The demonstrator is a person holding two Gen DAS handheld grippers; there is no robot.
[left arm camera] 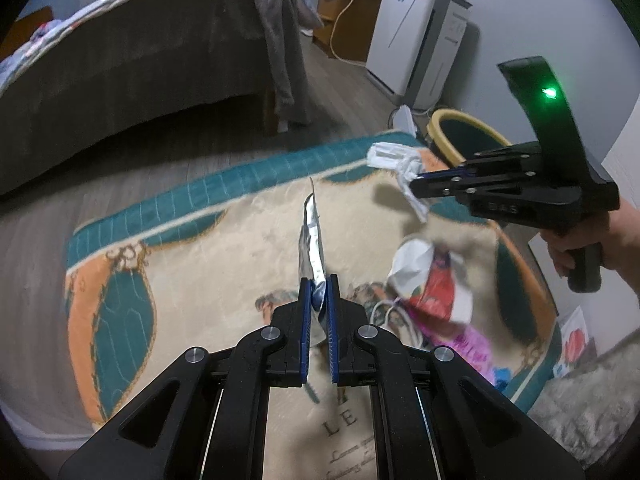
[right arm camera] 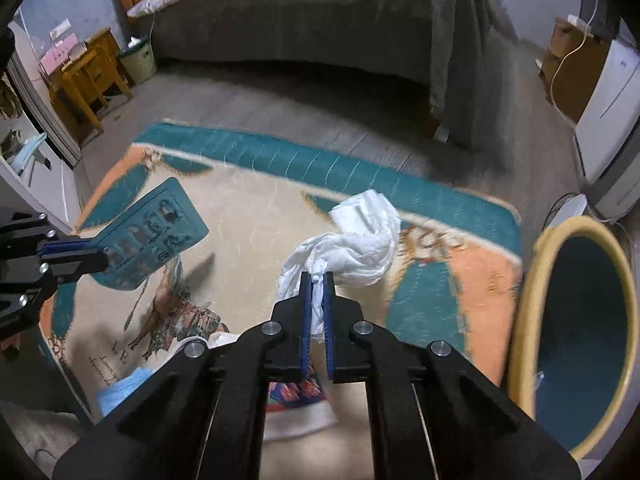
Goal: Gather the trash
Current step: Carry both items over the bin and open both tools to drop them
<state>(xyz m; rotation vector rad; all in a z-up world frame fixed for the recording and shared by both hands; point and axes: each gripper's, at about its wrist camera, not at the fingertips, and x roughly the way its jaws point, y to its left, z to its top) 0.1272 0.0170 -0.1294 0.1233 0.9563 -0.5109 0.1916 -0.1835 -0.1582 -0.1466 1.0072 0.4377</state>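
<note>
My left gripper (left arm camera: pixel 319 282) is shut on a flat foil wrapper (left arm camera: pixel 311 240), seen edge-on and silver in the left wrist view. From the right wrist view the same wrapper (right arm camera: pixel 154 236) shows its teal printed face, held above the rug by the left gripper (right arm camera: pixel 105 258). My right gripper (right arm camera: pixel 317 278) is shut on a crumpled white tissue (right arm camera: pixel 360 236) that hangs over the rug; in the left wrist view the right gripper (left arm camera: pixel 416 186) holds that tissue (left arm camera: pixel 394 158) up at the right. A yellow-rimmed bin (right arm camera: pixel 580 320) with a dark inside stands at the rug's right edge.
On the patterned rug (left arm camera: pixel 192 240) lie a red and white wrapper (left arm camera: pixel 432 280), a pink wrapper (left arm camera: pixel 472 344) and a white cord (left arm camera: pixel 384 312). A bed (right arm camera: pixel 300 20) stands beyond, a white appliance (left arm camera: pixel 416 40) by the wall, and a wooden stool (right arm camera: pixel 88 80) far left.
</note>
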